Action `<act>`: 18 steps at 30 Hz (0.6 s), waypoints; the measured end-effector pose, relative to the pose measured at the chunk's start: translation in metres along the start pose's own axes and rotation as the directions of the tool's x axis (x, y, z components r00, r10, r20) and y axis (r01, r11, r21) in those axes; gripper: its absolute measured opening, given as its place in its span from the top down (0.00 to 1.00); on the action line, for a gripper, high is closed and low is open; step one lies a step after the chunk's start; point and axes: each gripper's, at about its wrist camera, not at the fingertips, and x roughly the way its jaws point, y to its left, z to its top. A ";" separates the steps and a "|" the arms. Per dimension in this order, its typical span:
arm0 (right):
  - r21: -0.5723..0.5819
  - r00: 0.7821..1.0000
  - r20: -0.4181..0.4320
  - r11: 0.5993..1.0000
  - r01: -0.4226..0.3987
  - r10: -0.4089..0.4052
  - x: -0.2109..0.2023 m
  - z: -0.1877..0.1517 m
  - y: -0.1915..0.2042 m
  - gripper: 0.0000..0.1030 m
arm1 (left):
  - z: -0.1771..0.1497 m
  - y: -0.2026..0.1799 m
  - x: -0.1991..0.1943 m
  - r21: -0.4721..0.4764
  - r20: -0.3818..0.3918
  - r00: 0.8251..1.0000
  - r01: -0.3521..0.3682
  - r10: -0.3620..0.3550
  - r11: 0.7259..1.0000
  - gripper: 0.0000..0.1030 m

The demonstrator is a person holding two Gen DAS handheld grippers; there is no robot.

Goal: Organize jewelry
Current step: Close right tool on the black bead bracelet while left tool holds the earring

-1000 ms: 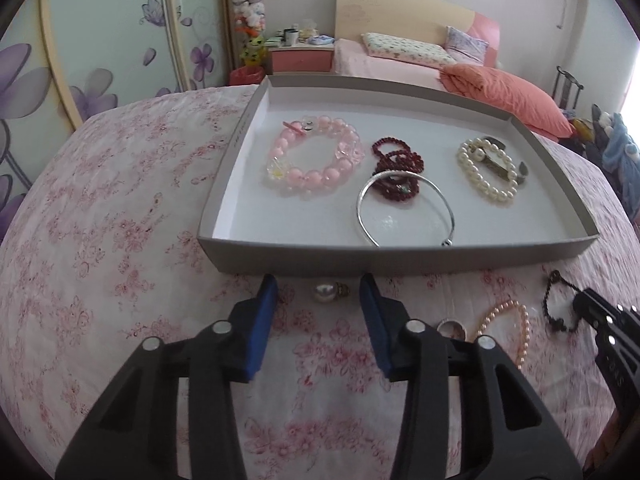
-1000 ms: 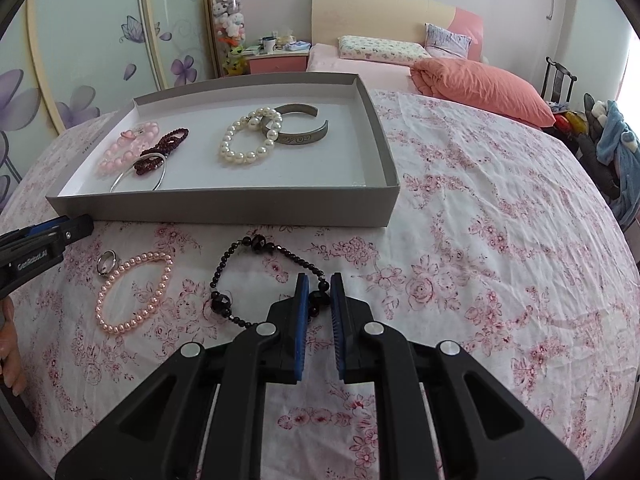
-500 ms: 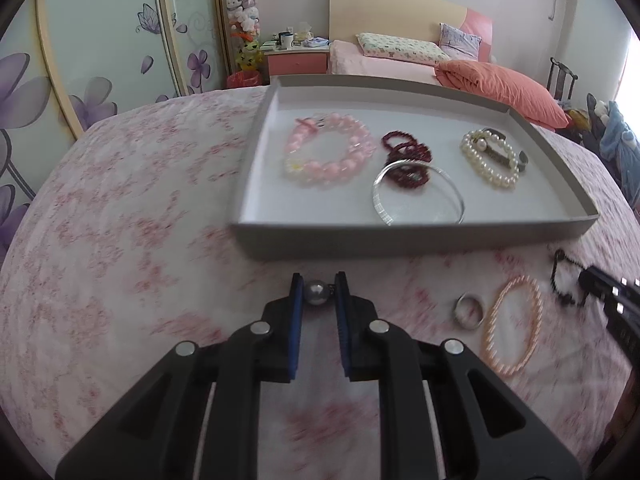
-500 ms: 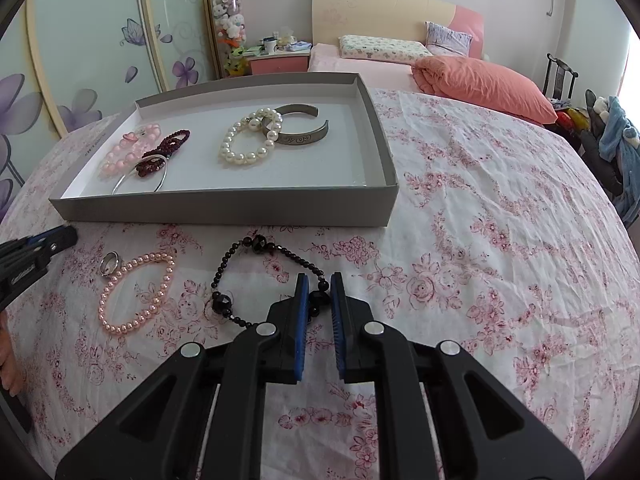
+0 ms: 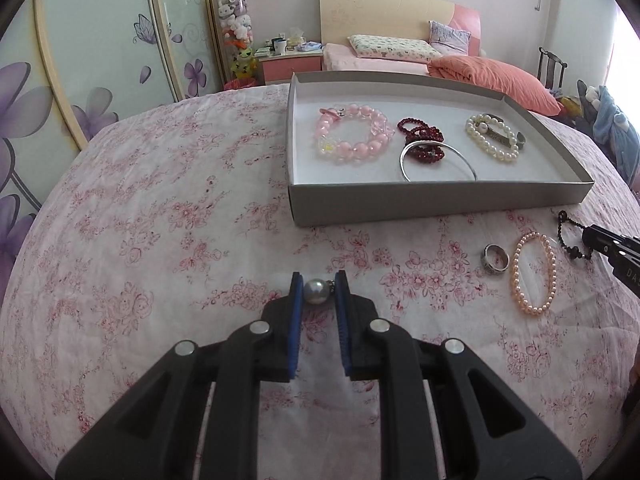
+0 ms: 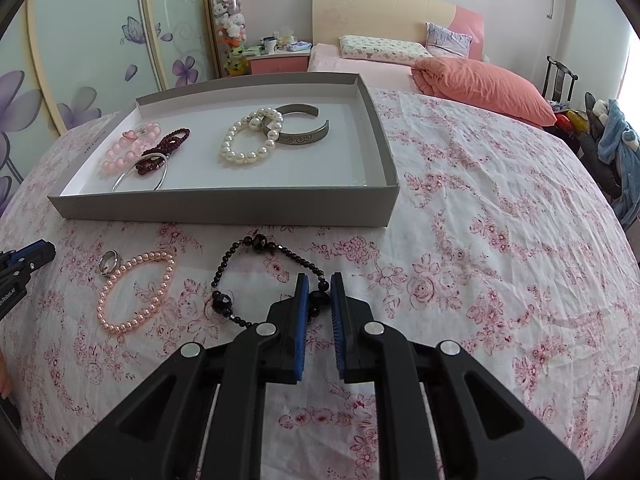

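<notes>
My left gripper (image 5: pixel 318 286) is shut on a pearl earring (image 5: pixel 315 291) and holds it above the floral cloth, in front of and left of the grey tray (image 5: pixel 420 200). My right gripper (image 6: pixel 318 290) is shut on a black bead bracelet (image 6: pixel 256 246) that still lies on the cloth in front of the tray (image 6: pixel 224 210). The tray holds a pink bead bracelet (image 5: pixel 354 134), a dark red bead bracelet (image 5: pixel 422 138), a silver bangle (image 5: pixel 438 160), a white pearl bracelet (image 6: pixel 250 140) and a metal cuff (image 6: pixel 306 130).
A silver ring (image 6: pixel 109 260) and a pink pearl bracelet (image 6: pixel 136 292) lie on the cloth left of the black bracelet. The tip of the left gripper (image 6: pixel 24 260) shows at the left edge of the right wrist view. A bed with pillows stands behind.
My left gripper closed on the pearl earring and drew back and left from the tray with it. My right gripper stayed shut on the black bracelet.
</notes>
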 end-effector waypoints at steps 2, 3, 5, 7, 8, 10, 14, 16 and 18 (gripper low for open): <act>0.001 1.000 0.000 1.000 -0.001 0.001 0.000 0.000 0.000 0.88 | -0.001 0.001 0.000 -0.001 0.000 1.000 0.001 -0.001 1.000 0.84; 0.001 1.000 0.000 1.000 -0.002 0.002 0.000 0.000 0.000 0.88 | -0.001 0.001 0.000 -0.002 0.000 1.000 0.002 -0.002 1.000 0.84; 0.003 1.000 0.000 1.000 -0.004 0.004 0.000 0.000 0.000 0.88 | -0.001 0.000 0.000 -0.001 0.000 1.000 0.001 -0.001 1.000 0.84; 0.000 1.000 0.000 1.000 0.000 0.000 0.000 0.000 0.001 0.88 | -0.001 0.000 0.000 -0.001 0.000 1.000 0.001 -0.001 1.000 0.84; -0.001 1.000 0.000 1.000 0.001 -0.001 0.000 0.000 0.000 0.88 | -0.001 0.000 0.000 -0.001 0.000 1.000 0.001 -0.001 1.000 0.84; -0.002 1.000 0.000 1.000 0.003 -0.003 0.000 0.000 0.000 0.88 | -0.001 0.000 0.000 -0.002 0.000 1.000 0.002 -0.002 1.000 0.84; -0.003 1.000 0.000 1.000 0.005 -0.005 0.000 0.000 0.000 0.88 | -0.002 -0.001 0.000 0.005 0.000 1.000 -0.006 0.006 1.000 0.84; -0.002 1.000 0.000 1.000 0.005 -0.005 0.001 0.001 0.000 0.88 | -0.002 -0.001 0.000 0.001 0.000 1.000 -0.001 0.001 1.000 0.84; 0.000 1.000 0.000 1.000 0.004 -0.004 0.001 0.001 0.000 0.88 | -0.002 -0.001 0.000 0.001 0.000 1.000 -0.001 0.001 1.000 0.84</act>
